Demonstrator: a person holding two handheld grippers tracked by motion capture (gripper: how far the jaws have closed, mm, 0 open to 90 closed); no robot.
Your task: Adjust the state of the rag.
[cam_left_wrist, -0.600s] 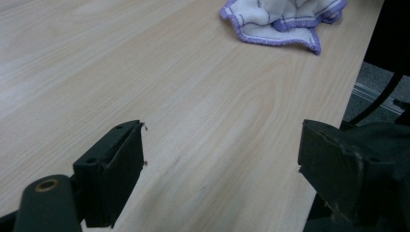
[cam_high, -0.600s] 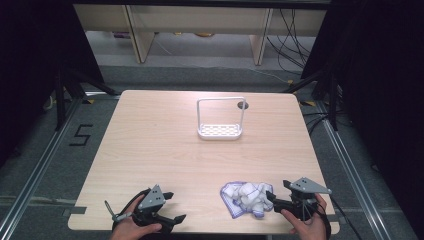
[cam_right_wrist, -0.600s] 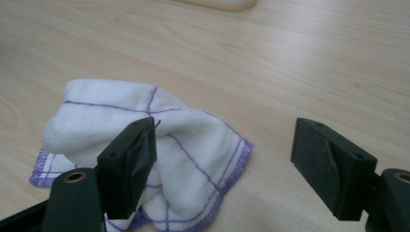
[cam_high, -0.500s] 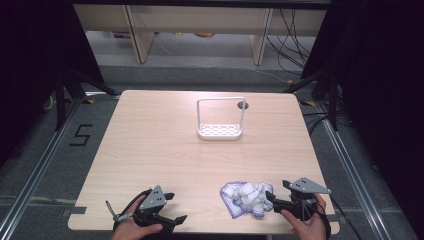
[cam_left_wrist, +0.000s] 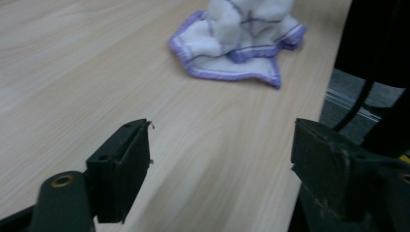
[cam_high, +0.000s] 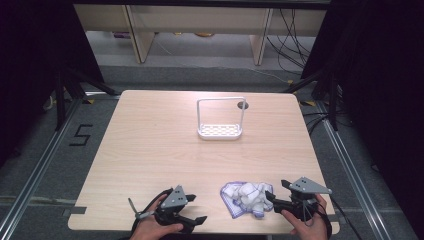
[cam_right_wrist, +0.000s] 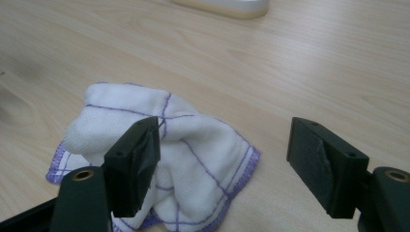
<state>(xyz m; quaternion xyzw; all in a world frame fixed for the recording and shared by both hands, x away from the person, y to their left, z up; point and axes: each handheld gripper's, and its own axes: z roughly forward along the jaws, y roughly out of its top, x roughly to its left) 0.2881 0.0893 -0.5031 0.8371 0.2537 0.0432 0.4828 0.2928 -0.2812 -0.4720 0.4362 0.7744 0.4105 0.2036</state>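
Observation:
A crumpled white cloth with purple edging [cam_high: 247,197] lies near the table's front edge, right of centre. My right gripper [cam_high: 275,191] is just to its right, open, with its jaws pointing at the cloth. In the right gripper view the cloth [cam_right_wrist: 193,140] lies partly between and behind the spread jaws of that gripper [cam_right_wrist: 225,133], which hold nothing. My left gripper [cam_high: 197,209] rests at the front edge left of the cloth, open and empty. In the left gripper view the cloth [cam_left_wrist: 232,43] lies some way beyond that gripper [cam_left_wrist: 222,145].
A white rack with a tall wire frame [cam_high: 220,131] stands at the back centre of the wooden table [cam_high: 150,145]; its base [cam_right_wrist: 227,7] shows far off in the right gripper view. A small round hole [cam_high: 243,105] is behind it.

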